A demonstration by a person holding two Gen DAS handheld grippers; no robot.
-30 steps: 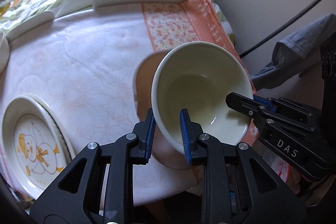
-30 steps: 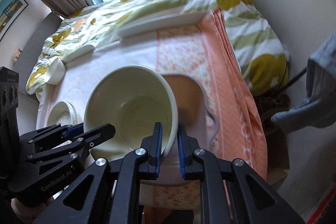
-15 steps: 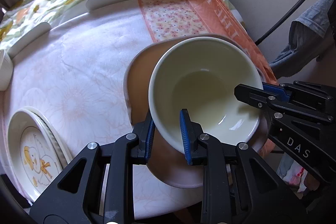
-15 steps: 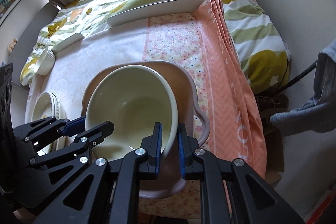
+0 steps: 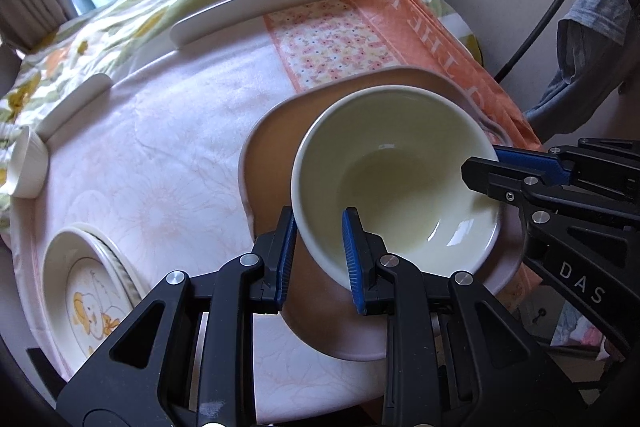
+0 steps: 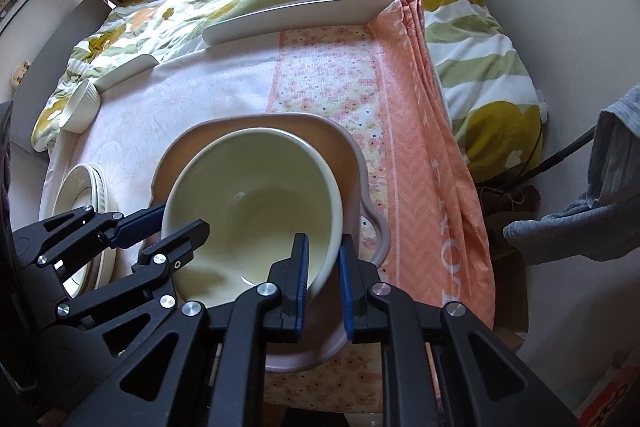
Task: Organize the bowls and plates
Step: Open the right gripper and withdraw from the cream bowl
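A large cream bowl [image 5: 400, 171] [image 6: 256, 195] sits in or just above a wide pinkish-brown handled dish [image 5: 272, 155] [image 6: 344, 155]. My left gripper [image 5: 318, 251] is shut on the bowl's near rim, one finger inside and one outside. My right gripper [image 6: 322, 259] is shut on the opposite rim; it also shows in the left wrist view [image 5: 520, 175]. The left gripper shows in the right wrist view [image 6: 160, 227]. Whether the bowl's base touches the dish is hidden.
A stack of plates with a duck print [image 5: 88, 291] [image 6: 84, 195] lies at the table's left. A small white ribbed bowl [image 5: 24, 163] [image 6: 80, 107] lies on its side at the far left. Two long white plates [image 5: 272, 3] [image 5: 76, 103] lie at the back. An orange cloth [image 6: 424, 131] drapes the right edge.
Both grippers have carried the cream bowl down over the pinkish-brown dish, and it has levelled from a tilt. Both grips stay shut on its rim.
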